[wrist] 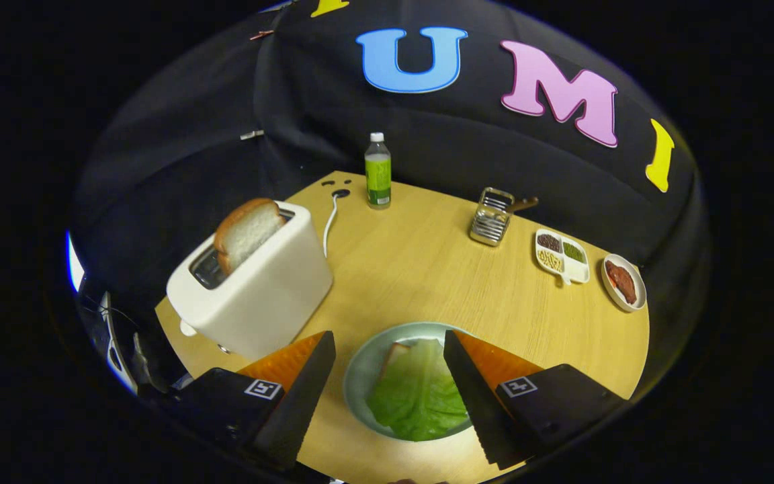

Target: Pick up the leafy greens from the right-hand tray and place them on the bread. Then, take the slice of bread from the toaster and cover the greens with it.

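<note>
Hovering my gripper (389,343) with fingers spread wide over the plate (360,366) near the worktop's (427,269) front edge; leafy greens (420,396) lie on the bread (395,351), second slice (247,232) sticks out of the toaster (259,282).

A bottle (377,171) with a white cap stands upright at the far edge of the table (420,275). Near it a white cord (328,225) runs to a hole in the tabletop. To the right stands a wire rack (491,217), then a divided dish (561,255) holding three fillings.
</note>
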Tool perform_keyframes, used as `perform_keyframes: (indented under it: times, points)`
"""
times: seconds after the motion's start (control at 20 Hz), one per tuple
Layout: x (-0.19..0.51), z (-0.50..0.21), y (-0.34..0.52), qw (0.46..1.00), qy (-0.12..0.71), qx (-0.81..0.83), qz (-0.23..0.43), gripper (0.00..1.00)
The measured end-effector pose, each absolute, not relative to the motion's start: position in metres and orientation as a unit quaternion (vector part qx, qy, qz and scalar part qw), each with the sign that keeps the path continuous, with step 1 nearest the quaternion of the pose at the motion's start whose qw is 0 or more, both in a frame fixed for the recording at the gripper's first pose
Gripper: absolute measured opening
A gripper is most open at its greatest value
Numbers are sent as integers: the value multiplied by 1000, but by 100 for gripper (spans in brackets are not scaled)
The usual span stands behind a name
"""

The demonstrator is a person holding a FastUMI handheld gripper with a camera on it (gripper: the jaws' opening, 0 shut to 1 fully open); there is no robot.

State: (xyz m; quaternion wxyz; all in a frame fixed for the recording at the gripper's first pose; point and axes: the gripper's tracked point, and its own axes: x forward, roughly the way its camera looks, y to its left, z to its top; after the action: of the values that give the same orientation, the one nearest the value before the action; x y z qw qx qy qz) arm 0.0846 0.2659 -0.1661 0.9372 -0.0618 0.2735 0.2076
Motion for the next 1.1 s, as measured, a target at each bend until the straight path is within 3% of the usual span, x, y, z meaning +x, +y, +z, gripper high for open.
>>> perform_keyframes:
  times: [0.55,1.1]
  points:
    - [91,-99,375,931,229,-48,282,100]
    - [117,-140,439,920,250,-101,286,100]
